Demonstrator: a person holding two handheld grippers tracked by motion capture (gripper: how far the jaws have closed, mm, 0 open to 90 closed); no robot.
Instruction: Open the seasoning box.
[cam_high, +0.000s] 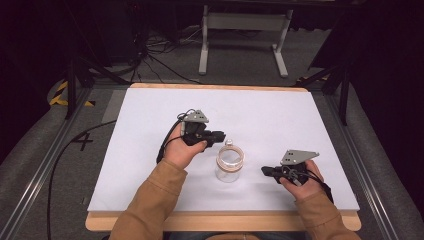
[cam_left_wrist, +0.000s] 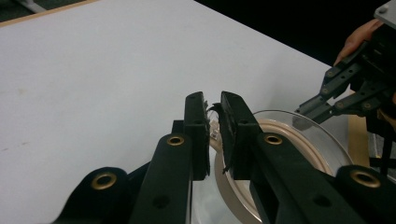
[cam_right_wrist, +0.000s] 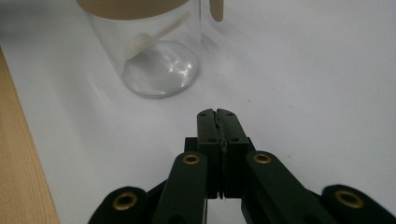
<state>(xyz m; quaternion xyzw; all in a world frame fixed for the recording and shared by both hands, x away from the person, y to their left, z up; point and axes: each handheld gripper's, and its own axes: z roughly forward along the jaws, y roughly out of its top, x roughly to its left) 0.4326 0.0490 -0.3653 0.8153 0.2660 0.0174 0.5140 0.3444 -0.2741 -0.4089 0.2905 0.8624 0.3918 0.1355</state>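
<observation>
Leftmost, left gripper (cam_high: 223, 137) held level above white table (cam_high: 150, 165), tips just over far rim of glass jar (cam_high: 229, 165). Jaws nearly together, narrow gap, small pale thing (cam_left_wrist: 214, 125) pinched between pads; what it is, cannot tell. Jar upright at table middle, tan rim, mouth open, thin stick (cam_right_wrist: 159, 32) leaning inside. Right gripper (cam_high: 265, 171) on jar's other side, near but apart, tips toward jar, jaws fully closed, nothing held.
</observation>
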